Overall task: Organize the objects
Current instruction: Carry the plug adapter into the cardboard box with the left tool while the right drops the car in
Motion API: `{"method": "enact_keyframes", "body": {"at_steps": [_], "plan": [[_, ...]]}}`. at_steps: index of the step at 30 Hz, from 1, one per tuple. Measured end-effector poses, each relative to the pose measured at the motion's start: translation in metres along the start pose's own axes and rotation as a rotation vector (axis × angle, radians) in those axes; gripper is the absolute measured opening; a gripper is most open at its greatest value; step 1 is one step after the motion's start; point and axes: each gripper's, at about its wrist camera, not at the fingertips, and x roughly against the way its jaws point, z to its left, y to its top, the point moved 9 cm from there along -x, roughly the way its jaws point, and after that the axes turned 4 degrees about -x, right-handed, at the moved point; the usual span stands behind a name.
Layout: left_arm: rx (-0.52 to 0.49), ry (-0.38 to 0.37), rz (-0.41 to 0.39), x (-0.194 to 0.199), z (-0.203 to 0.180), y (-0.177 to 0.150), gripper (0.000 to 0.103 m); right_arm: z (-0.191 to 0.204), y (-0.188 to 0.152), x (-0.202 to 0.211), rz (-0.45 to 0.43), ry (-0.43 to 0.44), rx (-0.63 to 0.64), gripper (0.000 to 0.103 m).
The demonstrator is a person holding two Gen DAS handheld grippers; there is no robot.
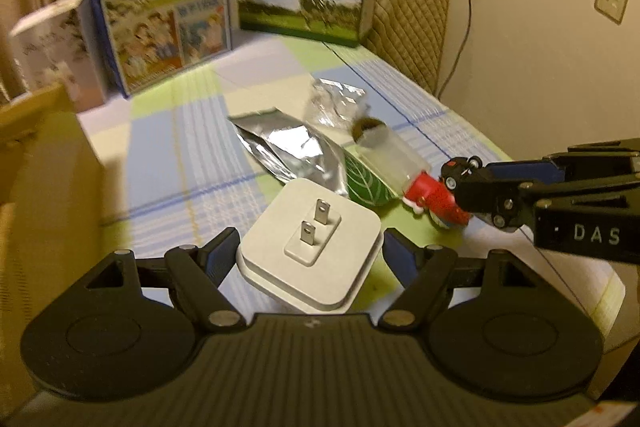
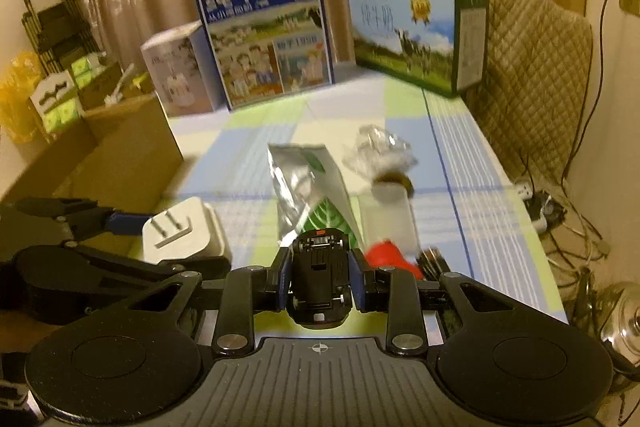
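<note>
Checked tablecloth: two milk cartons are stood at the far edge. Silver foil pouch is laid mid-table. White plug adapter, prongs up, is framed by the spread fingers of the left gripper; contact is perhaps made on one side. Black toy car is clamped, underside up, in the right gripper.

Table with a checked cloth
Milk cartons at the back; foil pouch, clear wrapper, white charger nearer.
</note>
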Motion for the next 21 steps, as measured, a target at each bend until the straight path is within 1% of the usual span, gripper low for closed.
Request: {"method": "enact_keyframes", "body": {"at_steps": [7,12,21], "plan": [[0.025,0.058,-0.048,0.049,0.022,0.014,0.074,0.032,0.022,0.022,-0.055,0.042,0.01,0.027],[0.036,0.093,-0.065,0.082,0.039,0.014,0.074,0.062,0.031,0.036,-0.089,0.06,0.056,0.027],[0.081,0.155,-0.094,0.134,0.08,0.004,0.074,0.124,0.032,0.033,-0.087,0.142,0.097,0.027]]}}
